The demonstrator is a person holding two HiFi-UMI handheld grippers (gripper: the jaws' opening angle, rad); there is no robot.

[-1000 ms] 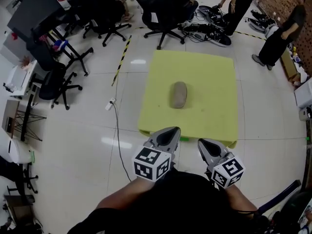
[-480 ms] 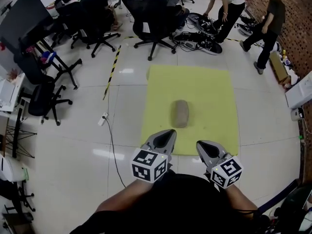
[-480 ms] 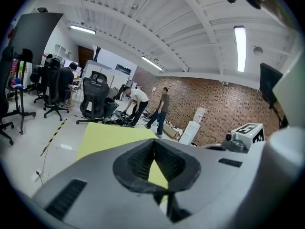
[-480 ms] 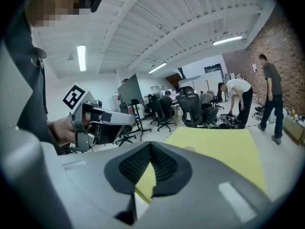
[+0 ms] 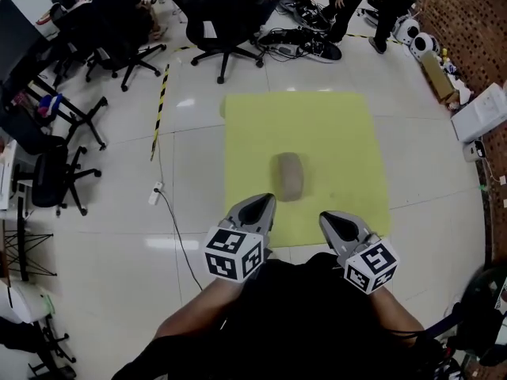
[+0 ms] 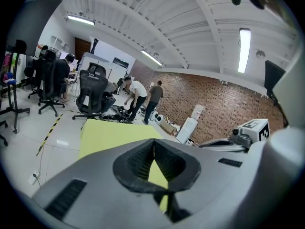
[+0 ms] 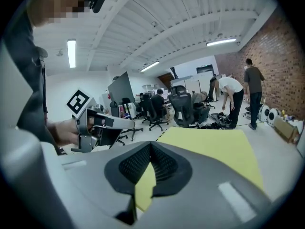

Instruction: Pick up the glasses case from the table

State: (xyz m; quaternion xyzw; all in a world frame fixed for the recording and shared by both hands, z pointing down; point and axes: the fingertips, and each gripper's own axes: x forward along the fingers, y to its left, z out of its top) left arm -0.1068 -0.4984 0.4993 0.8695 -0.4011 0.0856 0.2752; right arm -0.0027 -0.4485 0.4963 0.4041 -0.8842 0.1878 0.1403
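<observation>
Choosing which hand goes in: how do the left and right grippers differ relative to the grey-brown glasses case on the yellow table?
Head view: the grey left gripper has its tip beside the near left end of the grey-brown oval glasses case; the grey right gripper sits further off, to the case's right. The left gripper angles rightward, the right gripper leftward. Shared: jaws shut, empty, both at the yellow table near edge.

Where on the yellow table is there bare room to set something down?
The yellow table is bare from the glasses case to its far edge and to either side edge. Its near edge is crowded: left gripper and right gripper hover there.
</observation>
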